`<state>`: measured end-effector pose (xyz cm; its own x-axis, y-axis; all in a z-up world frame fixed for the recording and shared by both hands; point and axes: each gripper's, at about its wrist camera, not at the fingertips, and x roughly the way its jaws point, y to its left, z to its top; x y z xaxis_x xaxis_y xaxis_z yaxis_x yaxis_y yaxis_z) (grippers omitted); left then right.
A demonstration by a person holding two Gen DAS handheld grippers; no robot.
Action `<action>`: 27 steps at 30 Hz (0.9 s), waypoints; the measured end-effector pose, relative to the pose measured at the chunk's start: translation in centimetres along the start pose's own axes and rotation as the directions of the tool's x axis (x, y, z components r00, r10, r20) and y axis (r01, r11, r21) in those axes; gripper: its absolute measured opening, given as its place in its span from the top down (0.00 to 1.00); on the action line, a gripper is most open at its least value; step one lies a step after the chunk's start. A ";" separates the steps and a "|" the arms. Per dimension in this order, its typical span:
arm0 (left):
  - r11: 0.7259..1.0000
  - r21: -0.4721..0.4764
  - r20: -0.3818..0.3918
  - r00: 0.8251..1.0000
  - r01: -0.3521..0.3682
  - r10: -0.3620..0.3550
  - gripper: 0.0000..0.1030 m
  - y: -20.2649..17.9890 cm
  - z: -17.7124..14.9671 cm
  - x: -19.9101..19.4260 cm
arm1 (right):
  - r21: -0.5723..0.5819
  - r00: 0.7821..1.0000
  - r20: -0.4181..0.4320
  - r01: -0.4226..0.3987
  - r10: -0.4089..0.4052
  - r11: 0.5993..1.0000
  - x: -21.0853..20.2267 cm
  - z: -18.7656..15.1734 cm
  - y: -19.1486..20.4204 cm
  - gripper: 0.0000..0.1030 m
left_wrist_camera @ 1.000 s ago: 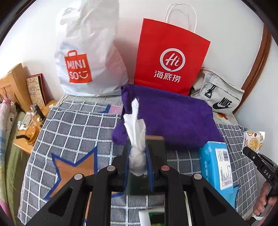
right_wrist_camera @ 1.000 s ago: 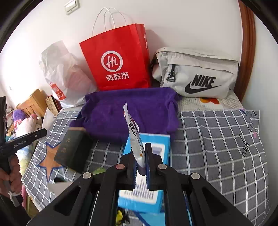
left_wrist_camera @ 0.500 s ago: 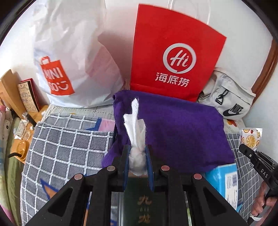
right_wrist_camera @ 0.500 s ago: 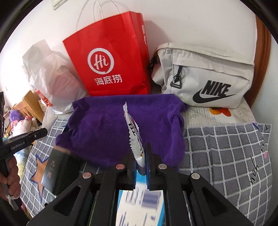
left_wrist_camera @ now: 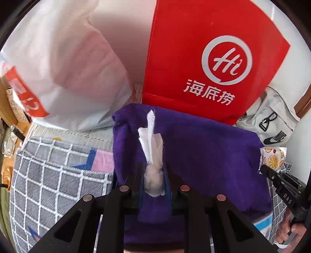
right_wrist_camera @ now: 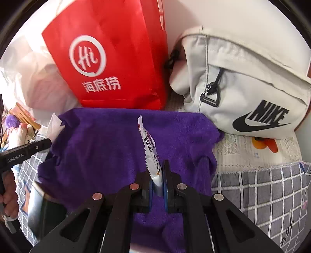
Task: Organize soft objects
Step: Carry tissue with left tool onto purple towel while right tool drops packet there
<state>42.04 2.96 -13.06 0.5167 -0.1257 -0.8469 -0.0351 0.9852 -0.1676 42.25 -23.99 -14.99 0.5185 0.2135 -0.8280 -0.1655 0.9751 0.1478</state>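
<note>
A crumpled white tissue stands upright at frame centre; a flat printed sachet likewise; beneath both spreads a purple towel on the bed.

- You face a white wall, plain and brightly lit; daylight falls evenly over the bed.
- A brown wooden frame curves up the wall at the right edge.
- The bed carries a grey checked cover with white lines, and a pale lace-patterned sheet shows beyond it near the wall.
- On the cover's left part you see a pink patch edged in blue.
- At the far left stands light wooden furniture, its top crowded with small items too blurred for you to tell.
</note>
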 end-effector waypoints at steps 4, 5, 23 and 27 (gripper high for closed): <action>1.000 0.001 -0.024 1.000 -0.002 0.002 0.83 -0.2 0.7 1.6 | 0.014 0.999 -0.038 0.005 -0.004 1.000 1.7 0.4 -0.5 0.92; 1.000 0.001 -0.028 1.000 -0.003 0.003 0.83 -0.3 0.8 1.9 | 0.015 0.999 -0.047 0.007 -0.007 1.000 2.1 0.4 -0.6 0.92; 1.000 -0.027 -0.086 0.996 0.002 -0.005 0.79 -0.4 1.5 5.2 | 0.024 0.995 -0.096 0.021 -0.019 0.999 4.7 0.6 -1.8 0.73; 1.000 -0.015 -0.095 0.995 0.008 -0.009 0.59 -1.1 1.8 5.2 | 0.009 0.998 -0.053 0.024 -0.024 1.000 3.7 0.7 -1.2 0.47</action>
<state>46.34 1.48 -16.36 0.4330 -0.1453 -0.8896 -0.0440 0.9824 -0.1818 44.99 -24.30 -17.82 0.4773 0.1866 -0.8587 -0.1455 0.9805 0.1322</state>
